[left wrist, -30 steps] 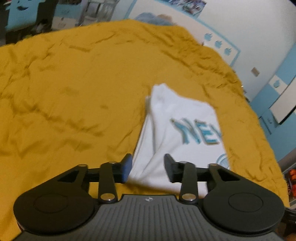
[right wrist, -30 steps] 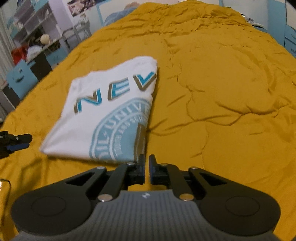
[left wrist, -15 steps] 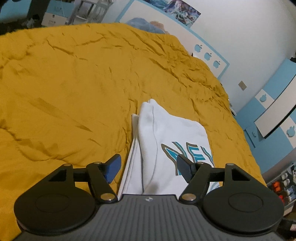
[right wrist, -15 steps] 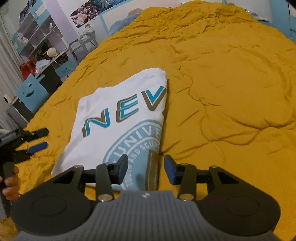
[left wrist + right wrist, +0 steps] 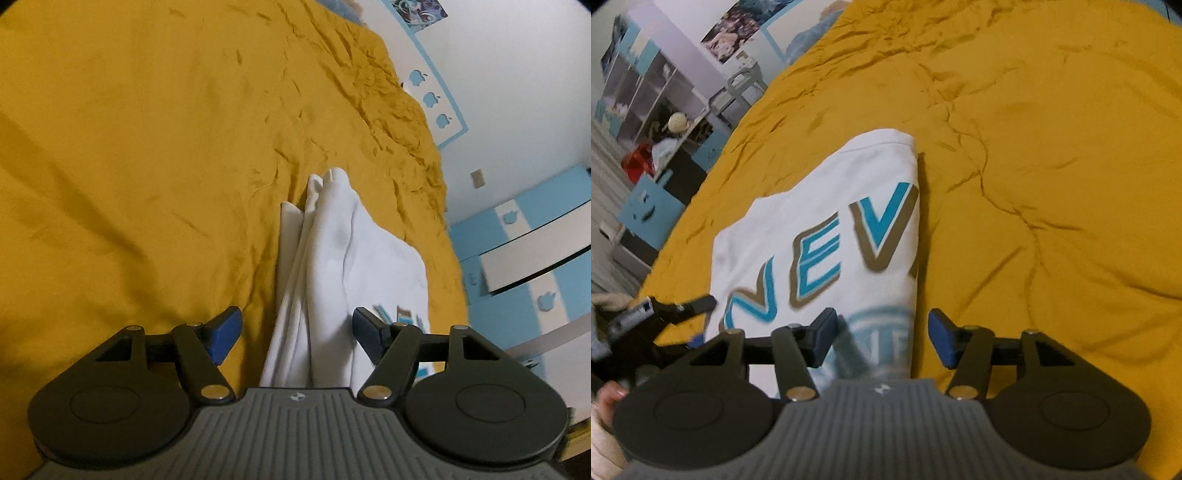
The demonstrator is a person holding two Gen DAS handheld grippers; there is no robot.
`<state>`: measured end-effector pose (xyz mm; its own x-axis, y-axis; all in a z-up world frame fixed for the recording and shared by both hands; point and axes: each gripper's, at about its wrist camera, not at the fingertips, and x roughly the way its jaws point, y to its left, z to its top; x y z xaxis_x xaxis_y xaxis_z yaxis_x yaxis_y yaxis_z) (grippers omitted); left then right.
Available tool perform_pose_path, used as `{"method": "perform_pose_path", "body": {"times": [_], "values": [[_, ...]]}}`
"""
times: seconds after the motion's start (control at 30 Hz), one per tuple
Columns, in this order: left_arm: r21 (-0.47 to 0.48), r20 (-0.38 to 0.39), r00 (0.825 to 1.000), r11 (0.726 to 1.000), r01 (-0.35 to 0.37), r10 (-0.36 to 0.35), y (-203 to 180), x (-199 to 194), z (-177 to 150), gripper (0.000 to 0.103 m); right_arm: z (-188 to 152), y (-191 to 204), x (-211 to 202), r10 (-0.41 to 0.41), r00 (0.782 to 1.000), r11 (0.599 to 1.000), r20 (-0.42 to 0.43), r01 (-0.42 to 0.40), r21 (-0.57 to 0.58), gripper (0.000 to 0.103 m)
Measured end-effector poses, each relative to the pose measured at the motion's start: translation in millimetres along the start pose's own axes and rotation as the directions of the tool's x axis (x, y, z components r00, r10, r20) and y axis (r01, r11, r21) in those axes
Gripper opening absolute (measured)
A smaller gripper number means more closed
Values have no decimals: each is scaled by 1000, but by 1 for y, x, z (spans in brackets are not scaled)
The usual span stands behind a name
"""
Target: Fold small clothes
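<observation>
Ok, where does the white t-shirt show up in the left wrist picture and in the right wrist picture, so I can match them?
Left wrist view: white t-shirt lies centre to lower right, seen edge-on, its folded layers running between the open fingers.
Right wrist view: it lies centre left, lettering up, its right edge between the opening fingers.
Shared landmark: the mustard bedspread under the shirt.

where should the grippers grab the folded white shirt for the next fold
Likely by the two near corners of the white shirt, coming in low from the near edge. It lies flat on the yellow bedspread as a long, narrow stack. The left gripper, open, straddles the layered edge; the right gripper, jaws still opening, straddles the rounded fold edge. Pinch every layer.
</observation>
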<state>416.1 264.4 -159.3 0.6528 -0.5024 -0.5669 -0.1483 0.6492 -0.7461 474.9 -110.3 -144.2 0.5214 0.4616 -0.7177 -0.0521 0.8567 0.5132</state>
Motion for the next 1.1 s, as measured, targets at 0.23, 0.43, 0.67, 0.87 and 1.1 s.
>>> {"method": "perform_pose_path", "body": {"times": [0.23,0.43,0.67,0.87,1.1], "values": [[-31,-46,996,996,79,-80,5,37,29,58,28,-24,43,92,996,989,-20,-89,121,54],[-87,-75,990,990,111,-117,13,62,45,40,51,-52,75,206,979,925,2,-195,325,44],[-85,-42,996,994,75,-79,2,51,42,26,69,-64,95,267,962,865,46,-261,429,13],[67,63,997,997,29,-33,-53,9,27,22,79,-16,44,241,963,939,122,-263,220,9],[188,212,973,981,47,-87,-117,-82,-15,22,70,39,-47,280,934,955,222,-296,38,9]]}}
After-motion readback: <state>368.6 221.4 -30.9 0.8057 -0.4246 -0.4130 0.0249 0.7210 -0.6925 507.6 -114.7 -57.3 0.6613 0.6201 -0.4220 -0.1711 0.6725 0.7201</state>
